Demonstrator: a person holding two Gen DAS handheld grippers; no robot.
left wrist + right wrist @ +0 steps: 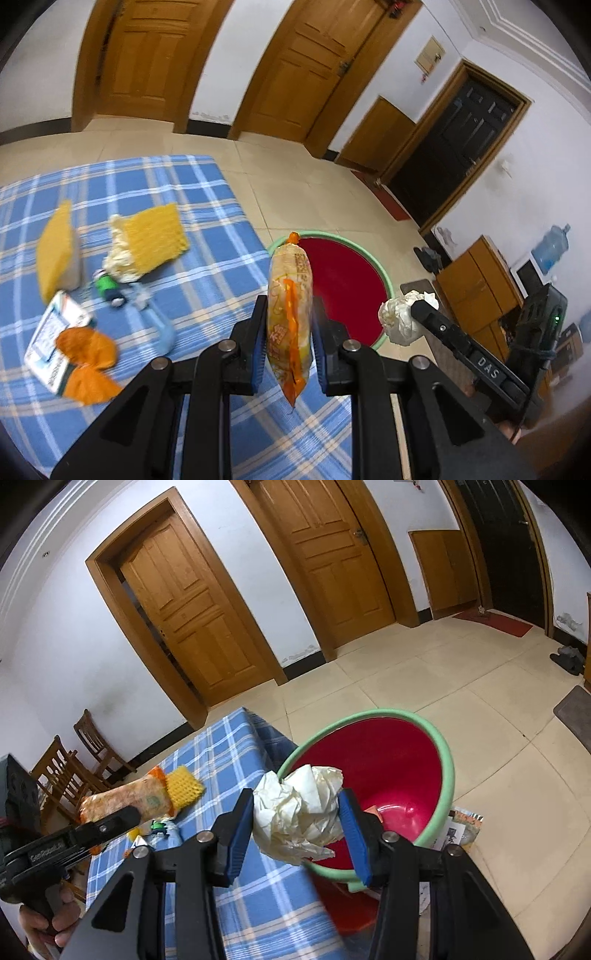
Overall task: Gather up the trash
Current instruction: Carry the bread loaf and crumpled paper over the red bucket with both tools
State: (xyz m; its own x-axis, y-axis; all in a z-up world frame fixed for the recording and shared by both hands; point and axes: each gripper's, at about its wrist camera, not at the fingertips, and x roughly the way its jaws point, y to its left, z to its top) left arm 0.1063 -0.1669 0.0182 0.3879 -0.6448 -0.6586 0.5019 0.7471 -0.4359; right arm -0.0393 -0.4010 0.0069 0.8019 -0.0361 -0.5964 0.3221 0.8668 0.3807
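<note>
While both grippers hold trash up in the air, a few things could go wrong. Closest in, the left gripper [289, 347] pinches a puffy snack packet [290, 317] between its blue pads, and the slick packet hangs low, so I think it could slip out and land on the blue checked cloth [207, 229]. The right gripper [300, 823] squeezes a crumpled paper ball [301, 812] tight. The ball sits just at the near edge of the red bin [413, 760] with the green rim, so if the fingers let go too soon, it might bounce off the rim onto the floor. Farther back on the cloth lie more bits: orange peel [86, 354], a small box [51, 343], a green bottle [107, 286] and yellow sponges [157, 236]. A fast swing could bump the bin.
</note>
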